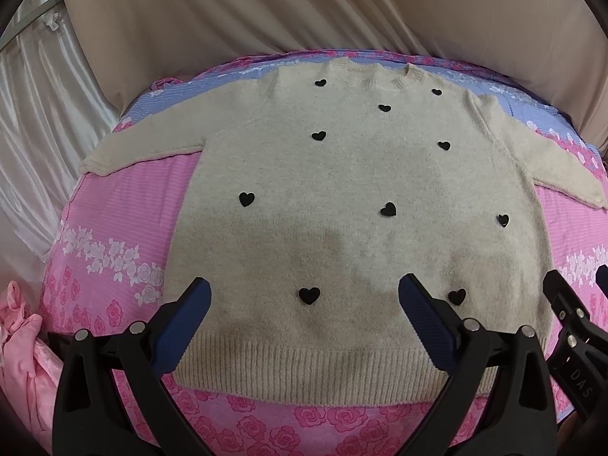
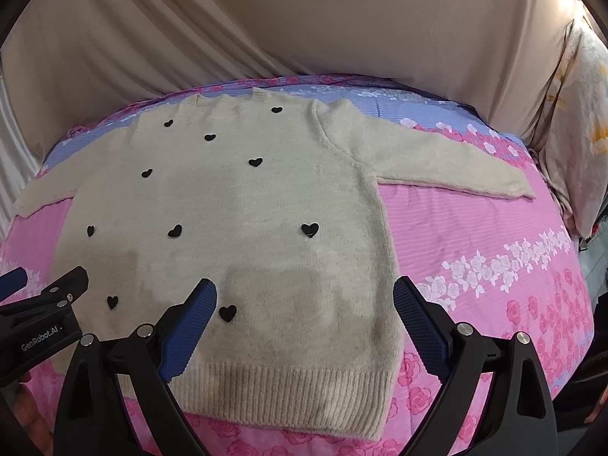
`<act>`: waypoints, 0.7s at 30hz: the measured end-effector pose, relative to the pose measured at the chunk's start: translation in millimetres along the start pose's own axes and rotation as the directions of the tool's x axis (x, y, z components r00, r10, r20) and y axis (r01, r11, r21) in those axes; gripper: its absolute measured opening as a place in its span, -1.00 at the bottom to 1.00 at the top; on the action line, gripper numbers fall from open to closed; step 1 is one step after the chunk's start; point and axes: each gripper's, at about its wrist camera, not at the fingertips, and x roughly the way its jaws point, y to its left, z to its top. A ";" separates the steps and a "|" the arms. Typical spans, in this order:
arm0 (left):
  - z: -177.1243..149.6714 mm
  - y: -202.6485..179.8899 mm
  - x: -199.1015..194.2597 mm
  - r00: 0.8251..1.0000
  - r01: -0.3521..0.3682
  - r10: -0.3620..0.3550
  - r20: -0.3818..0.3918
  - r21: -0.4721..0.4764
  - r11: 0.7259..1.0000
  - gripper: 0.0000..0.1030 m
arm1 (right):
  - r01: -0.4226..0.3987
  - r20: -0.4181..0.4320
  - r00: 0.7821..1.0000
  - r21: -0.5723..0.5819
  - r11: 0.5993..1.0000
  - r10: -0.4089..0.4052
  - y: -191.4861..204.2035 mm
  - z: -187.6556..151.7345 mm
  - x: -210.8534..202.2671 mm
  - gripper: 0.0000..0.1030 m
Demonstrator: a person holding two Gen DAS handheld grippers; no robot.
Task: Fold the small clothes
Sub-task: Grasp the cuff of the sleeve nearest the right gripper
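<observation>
A: Left to right, what lies on the bed?
B: A crumpled pink cloth (image 1: 22, 345) at the left edge; then the pink-and-lilac rose-printed bedsheet (image 1: 114, 205), and on it the task item, a cream fuzzy knitted sweater with small black heart appliqués (image 1: 342, 174), spread flat, front up, both sleeves extended sideways, ribbed hem nearest the cameras. A beige draped fabric (image 1: 266, 11) forms the backdrop; a floral-print pillow (image 2: 585, 121) stands at the far right.

A: And the tools?
B: The left black hand-held gripper with blue ribbed pads (image 1: 304, 296) hovers over the hem's left-centre, its jaws spread wide, grasping nothing. The right black hand-held gripper with blue pads (image 2: 304, 296) hangs over the hem's right corner, one finger above the knit, the other above the sheet, likewise released and empty
</observation>
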 end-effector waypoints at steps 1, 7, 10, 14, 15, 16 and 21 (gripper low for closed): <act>1.1 -1.9 0.7 1.000 0.000 0.000 -0.002 0.000 1.000 0.88 | 0.001 -0.002 1.000 0.005 1.000 -0.001 -3.4 2.1 2.2 0.79; 12.3 -10.9 8.2 1.000 -0.010 0.010 -0.023 -0.006 1.000 0.88 | 0.038 -0.010 0.999 0.065 0.997 -0.038 -43.5 19.3 21.2 0.79; 19.3 -16.6 12.7 0.999 -0.024 0.024 -0.029 -0.004 1.000 0.88 | 0.071 -0.015 0.997 0.123 0.990 -0.070 -79.1 33.1 35.3 0.79; 31.4 -24.3 19.7 0.998 -0.050 0.050 -0.033 0.002 0.999 0.88 | 0.146 -0.026 0.989 0.196 0.970 -0.144 -140.3 53.2 61.8 0.79; 34.1 -25.4 21.6 0.998 -0.055 0.055 -0.037 0.003 0.999 0.88 | 0.168 -0.028 0.986 0.213 0.963 -0.166 -158.2 57.3 68.6 0.79; 37.5 -26.9 24.5 0.997 -0.061 0.061 -0.043 0.004 0.998 0.88 | 0.191 -0.032 0.982 0.232 0.954 -0.189 -177.5 62.8 76.4 0.79; 46.7 -30.1 37.7 0.994 -0.087 0.087 -0.069 0.006 0.996 0.88 | 0.252 -0.065 0.967 0.379 0.890 -0.246 -275.6 86.9 120.8 0.79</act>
